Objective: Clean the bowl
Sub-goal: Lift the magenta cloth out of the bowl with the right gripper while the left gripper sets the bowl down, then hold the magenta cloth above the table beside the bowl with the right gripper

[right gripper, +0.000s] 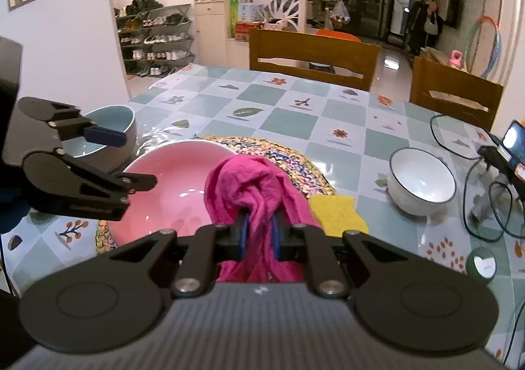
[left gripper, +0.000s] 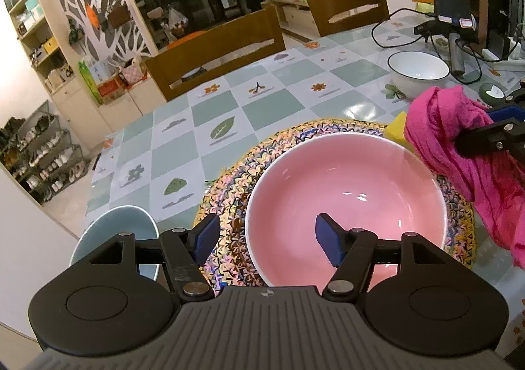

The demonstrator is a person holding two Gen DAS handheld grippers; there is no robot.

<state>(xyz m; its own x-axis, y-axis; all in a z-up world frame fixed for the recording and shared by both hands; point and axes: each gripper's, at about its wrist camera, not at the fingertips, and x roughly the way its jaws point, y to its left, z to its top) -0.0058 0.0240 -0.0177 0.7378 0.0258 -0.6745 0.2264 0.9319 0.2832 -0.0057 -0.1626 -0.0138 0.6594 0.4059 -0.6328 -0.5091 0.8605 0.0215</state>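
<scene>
1. Pink bowl (left gripper: 344, 202): sitting upright on the woven mat (left gripper: 229, 222), near the table's near edge. Its inside is looking smooth and glossy, with no visible residue in either view; whether it is already wiped clean cannot be told.
2. Left gripper (left gripper: 267, 235): hovering at the bowl's near-left rim with its tongs spread wide and holding nothing. One blue pad is lying outside the rim, the other over the bowl's inside, so it is straddling the rim without clamping it.
3. Right gripper (right gripper: 259, 232): its tongs are narrowed on a bunched magenta cloth (right gripper: 252, 186), which is hanging just right of the bowl, its front edge reaching over the right rim.
4. Yellow sponge (right gripper: 334, 214): lying on the table, just right of the mat, beside the cloth.
5. Other bowls: a blue one (right gripper: 111, 127) standing far left of the pink one, a white one (right gripper: 421, 183) standing well apart to the right.
6. Progress, as a judgement: the cloth is gripped and poised at the bowl, which is fitting either an approach to wipe or a withdrawal after wiping. No cloth-to-inside contact is showing.
</scene>
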